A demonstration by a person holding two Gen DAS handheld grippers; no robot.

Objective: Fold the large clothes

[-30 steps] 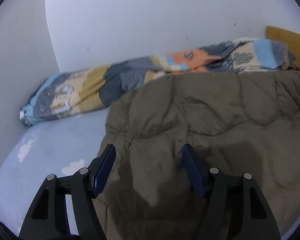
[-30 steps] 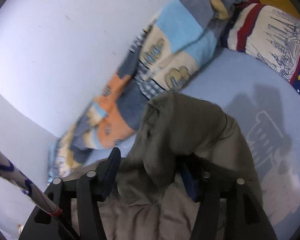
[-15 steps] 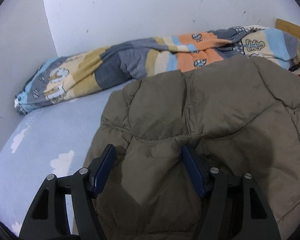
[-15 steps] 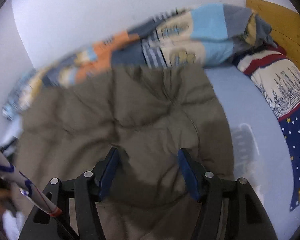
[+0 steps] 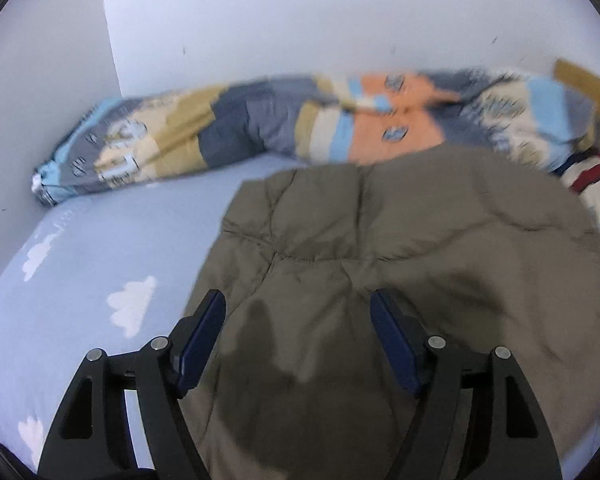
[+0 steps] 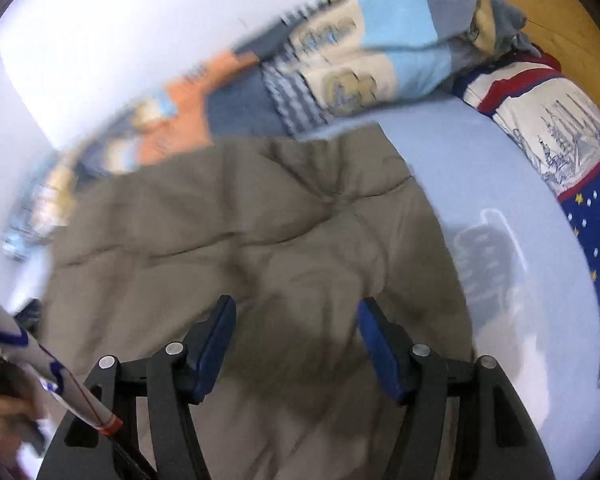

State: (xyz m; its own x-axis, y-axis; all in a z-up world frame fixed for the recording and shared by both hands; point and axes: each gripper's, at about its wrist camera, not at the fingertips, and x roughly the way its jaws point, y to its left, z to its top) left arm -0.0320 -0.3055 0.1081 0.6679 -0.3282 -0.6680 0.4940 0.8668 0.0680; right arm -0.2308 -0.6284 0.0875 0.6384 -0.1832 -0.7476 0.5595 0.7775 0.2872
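An olive-brown quilted jacket (image 5: 400, 248) lies spread flat on the light blue bed sheet (image 5: 112, 248). It also shows in the right wrist view (image 6: 228, 224). My left gripper (image 5: 298, 312) is open and empty, hovering over the jacket's near left part. My right gripper (image 6: 298, 316) is open and empty, hovering over the jacket's near right part. Both views are blurred by motion.
A rolled patchwork blanket (image 5: 260, 124) lies along the white wall behind the jacket, also in the right wrist view (image 6: 340, 68). A patterned pillow (image 6: 552, 128) and a wooden headboard (image 6: 548, 12) are at the right. Bare sheet (image 6: 500, 200) lies right of the jacket.
One second ago my right gripper held a bunched part of the jacket; it let go and the jacket now lies flat. Both grippers have drawn back a little, jaws open.
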